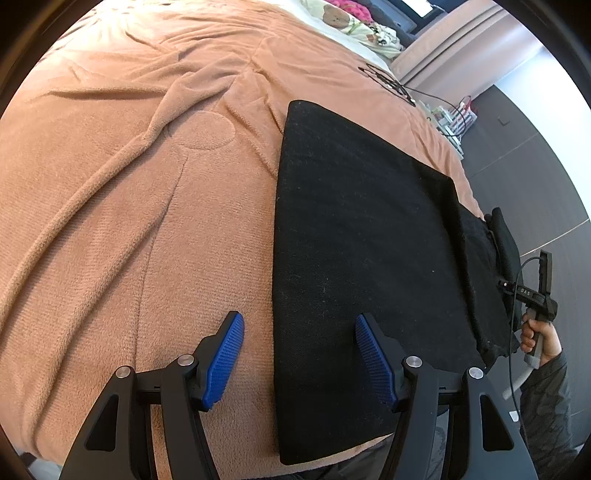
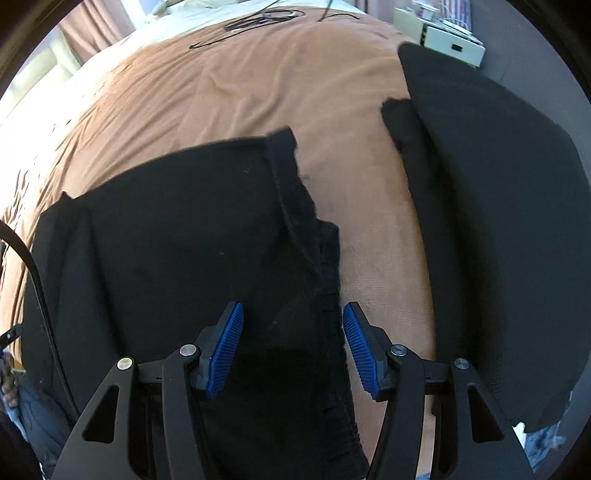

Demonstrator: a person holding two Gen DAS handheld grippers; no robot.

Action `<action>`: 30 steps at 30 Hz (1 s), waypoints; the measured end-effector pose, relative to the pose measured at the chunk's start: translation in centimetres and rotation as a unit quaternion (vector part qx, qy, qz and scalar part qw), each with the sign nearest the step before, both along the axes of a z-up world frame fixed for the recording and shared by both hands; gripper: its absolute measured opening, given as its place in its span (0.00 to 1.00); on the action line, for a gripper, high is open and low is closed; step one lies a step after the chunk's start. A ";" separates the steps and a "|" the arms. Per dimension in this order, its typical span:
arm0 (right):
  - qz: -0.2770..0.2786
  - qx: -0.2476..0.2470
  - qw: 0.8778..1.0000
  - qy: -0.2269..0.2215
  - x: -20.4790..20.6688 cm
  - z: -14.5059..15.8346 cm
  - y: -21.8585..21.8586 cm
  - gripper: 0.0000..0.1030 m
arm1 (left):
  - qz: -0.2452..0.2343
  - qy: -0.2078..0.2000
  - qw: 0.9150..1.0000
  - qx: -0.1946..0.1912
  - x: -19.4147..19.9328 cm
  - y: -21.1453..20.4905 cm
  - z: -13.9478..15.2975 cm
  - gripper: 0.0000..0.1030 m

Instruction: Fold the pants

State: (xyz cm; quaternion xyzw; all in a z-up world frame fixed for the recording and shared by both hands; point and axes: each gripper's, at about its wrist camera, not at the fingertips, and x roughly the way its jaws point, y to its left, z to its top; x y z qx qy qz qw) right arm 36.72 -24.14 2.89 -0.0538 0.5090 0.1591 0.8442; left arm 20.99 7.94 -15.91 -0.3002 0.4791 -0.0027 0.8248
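Lying flat on blanket [image 1: 129,192]: black pants [image 1: 362,240], at 3 o'clock of centre. Left tool [image 1: 299,356] jaws apart, straddling pants edge. Right tool [image 2: 293,350] jaws apart, empty, above waistband.

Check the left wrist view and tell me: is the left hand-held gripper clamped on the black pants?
No: the left hand-held gripper stands open, its blue ribbed pads apart over the edge of the black fabric pants.

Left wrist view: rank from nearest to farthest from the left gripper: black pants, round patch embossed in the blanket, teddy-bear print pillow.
From the left gripper:
1. black pants, right under it, to the right
2. round embossed patch, mid blanket, left
3. teddy-bear print pillow, far top edge
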 end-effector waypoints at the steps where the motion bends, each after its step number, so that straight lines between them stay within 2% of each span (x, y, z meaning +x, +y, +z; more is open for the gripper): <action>1: -0.011 -0.008 1.000 -0.009 -0.1 -0.1 -0.2 0.52 | -0.001 0.001 1.000 0.004 0.1 -0.1 0.0 0.64; 4: -0.052 -0.045 0.997 -0.040 -0.2 0.5 -0.8 0.48 | -0.003 0.003 1.000 0.013 0.2 -0.4 0.0 0.64; 8: -0.061 -0.057 0.993 -0.084 -1.7 3.3 -1.0 0.47 | -0.001 0.003 1.000 0.014 0.3 -0.4 0.0 0.64; 12: -0.013 -0.018 0.994 -0.107 -5.0 5.7 0.3 0.47 | 0.002 0.001 1.000 0.012 0.3 -0.4 0.0 0.64; 18: 0.068 -0.008 0.991 -0.118 -9.5 7.1 3.0 0.48 | 0.001 -0.003 1.000 0.006 -0.4 -0.1 -0.1 0.63; 26: 0.153 0.013 0.983 -0.101 -14.1 6.8 6.2 0.48 | 0.007 -0.005 0.999 -0.040 -1.5 0.7 -0.2 0.51; 30: 0.194 0.020 0.977 -0.088 -15.6 5.7 8.4 0.48 | -0.002 -0.005 0.998 -0.064 -2.1 0.6 -0.2 0.48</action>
